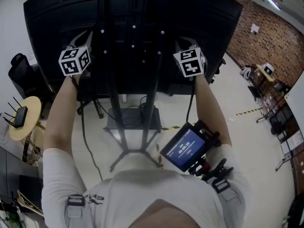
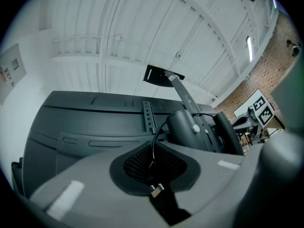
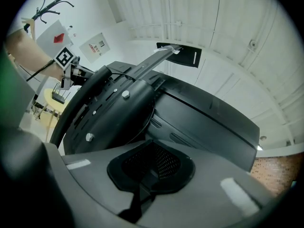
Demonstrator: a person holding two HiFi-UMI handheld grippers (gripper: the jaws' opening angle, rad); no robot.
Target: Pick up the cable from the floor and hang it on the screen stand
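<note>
Your left fingers (image 2: 80, 184) are closed on the cable (image 2: 154, 151) at its plug, just behind the screen stand (image 1: 118, 109). Your right fingers (image 3: 228, 189) are together, but I cannot confirm a grip there. The cable end is lifted; the hanging is still to do.

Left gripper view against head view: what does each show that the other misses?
Only the left gripper view: the thin black cable pinched in the shut jaws of the left gripper, its metal plug poking out. Only the head view: the legs of the black screen stand on the pale floor, and a round yellow table carrying a black router. Both: the back of the big black screen and the left gripper itself.
</note>
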